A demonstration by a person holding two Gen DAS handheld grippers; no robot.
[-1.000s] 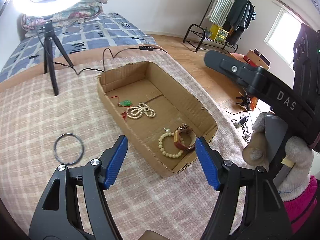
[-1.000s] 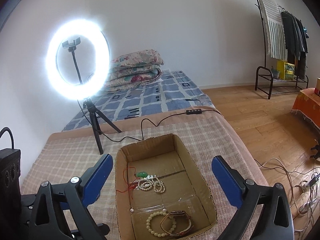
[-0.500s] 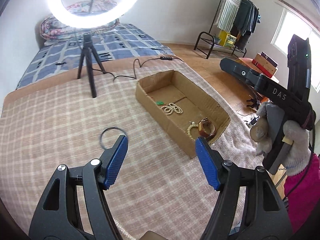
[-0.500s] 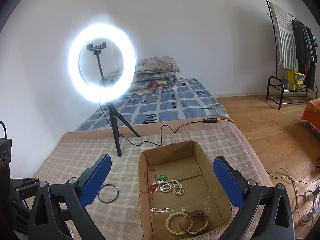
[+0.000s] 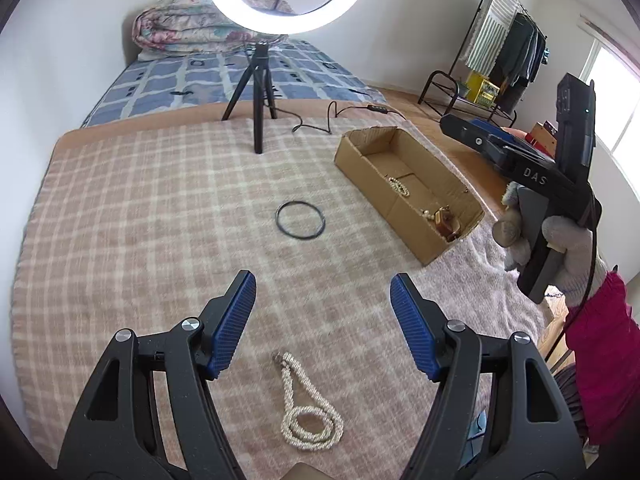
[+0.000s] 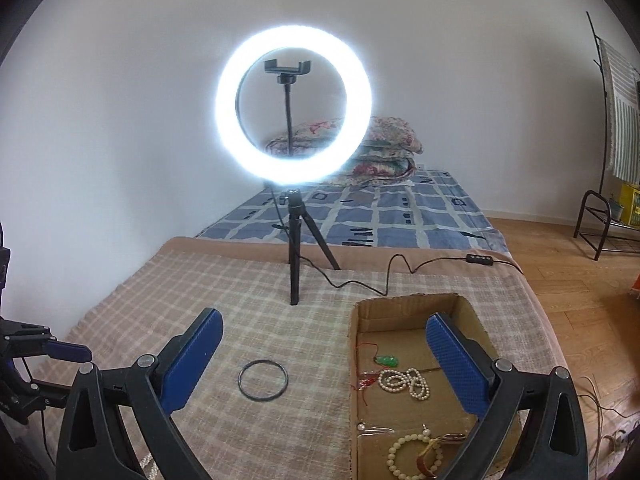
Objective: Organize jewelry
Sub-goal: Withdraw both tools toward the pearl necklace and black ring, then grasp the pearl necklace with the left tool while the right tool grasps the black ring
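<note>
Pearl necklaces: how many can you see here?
2. One pearl necklace lies on the blanket below the left claw; another is in the box. More could be hidden.

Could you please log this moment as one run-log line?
left tongs: open, above bead necklace | right tongs: open, empty | black ring: on blanket | box: holds jewelry

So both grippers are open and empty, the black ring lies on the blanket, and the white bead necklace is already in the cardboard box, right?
Not quite. The white bead necklace lies on the blanket below the left gripper, outside the cardboard box, as the left wrist view shows. The rest holds.
</note>
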